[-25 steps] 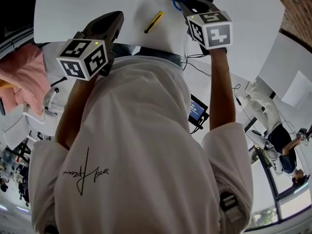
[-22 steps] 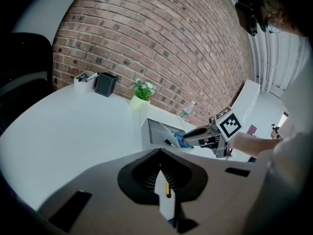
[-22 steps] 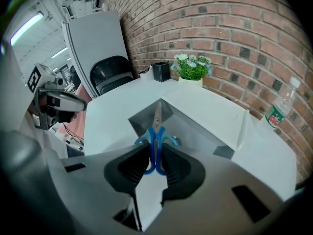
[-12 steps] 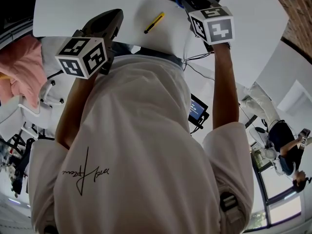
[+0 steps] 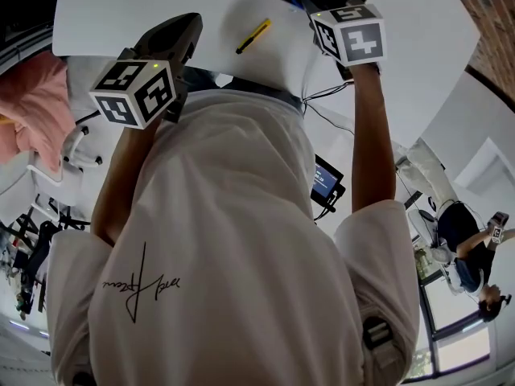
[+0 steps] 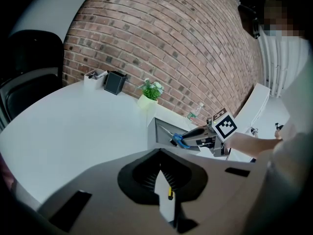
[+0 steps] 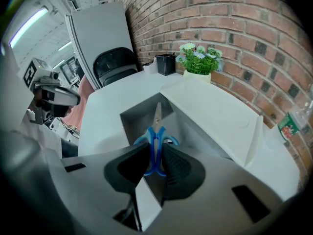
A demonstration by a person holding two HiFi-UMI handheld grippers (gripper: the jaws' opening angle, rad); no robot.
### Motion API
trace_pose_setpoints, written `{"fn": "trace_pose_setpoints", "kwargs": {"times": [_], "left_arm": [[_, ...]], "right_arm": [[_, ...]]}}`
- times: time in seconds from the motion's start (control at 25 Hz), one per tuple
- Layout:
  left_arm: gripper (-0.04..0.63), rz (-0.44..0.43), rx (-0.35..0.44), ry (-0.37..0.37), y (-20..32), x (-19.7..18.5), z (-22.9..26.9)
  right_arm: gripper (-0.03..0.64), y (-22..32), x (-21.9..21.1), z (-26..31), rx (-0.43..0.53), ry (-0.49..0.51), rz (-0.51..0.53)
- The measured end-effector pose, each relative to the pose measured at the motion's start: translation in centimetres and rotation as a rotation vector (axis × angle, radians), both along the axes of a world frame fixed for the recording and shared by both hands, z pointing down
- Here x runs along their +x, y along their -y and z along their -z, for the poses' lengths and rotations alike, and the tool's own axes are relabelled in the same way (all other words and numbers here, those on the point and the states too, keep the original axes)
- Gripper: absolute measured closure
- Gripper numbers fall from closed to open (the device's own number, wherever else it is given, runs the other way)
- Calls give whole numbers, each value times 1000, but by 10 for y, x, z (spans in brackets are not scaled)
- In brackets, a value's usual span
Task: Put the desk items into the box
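My right gripper [image 7: 155, 148] is shut on the blue-handled scissors [image 7: 157, 126]. It holds them over the open box [image 7: 134, 121], blades pointing away into the grey inside. In the left gripper view the scissors [image 6: 180, 141] hang at the box [image 6: 164, 131] mouth, in front of the right gripper [image 6: 191, 136]. My left gripper [image 6: 160, 173] is shut with nothing in it, above the white table. A yellow cutter [image 6: 169, 194] shows through the slit below its tips. The head view shows the cutter [image 5: 253, 36] lying on the table between the left gripper [image 5: 183, 34] and the right gripper [image 5: 318, 2].
The box's white lid [image 7: 215, 111] is folded back to the right. Behind the box stand a potted plant [image 7: 198, 58] and a black pen holder [image 7: 166, 64], with a black chair [image 7: 115, 65] past the table's edge. A water bottle [image 7: 293, 116] stands by the brick wall.
My right gripper has edged a little further over the box and lower with the scissors still in it. The left gripper has hardly moved.
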State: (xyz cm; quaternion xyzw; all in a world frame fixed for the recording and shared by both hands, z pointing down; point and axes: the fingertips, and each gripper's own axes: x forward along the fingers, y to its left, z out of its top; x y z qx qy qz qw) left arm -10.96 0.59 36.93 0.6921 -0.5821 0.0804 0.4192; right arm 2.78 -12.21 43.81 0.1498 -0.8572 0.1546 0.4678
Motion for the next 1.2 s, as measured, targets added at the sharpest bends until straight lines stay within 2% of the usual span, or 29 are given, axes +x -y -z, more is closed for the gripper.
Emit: {"fn": "trace_pose_setpoints", "kwargs": {"times": [1.2], "left_arm": [[591, 67, -34, -2, -21, -7, -8]], "right_arm": [[520, 0, -16, -25, -15, -41, 50]]}}
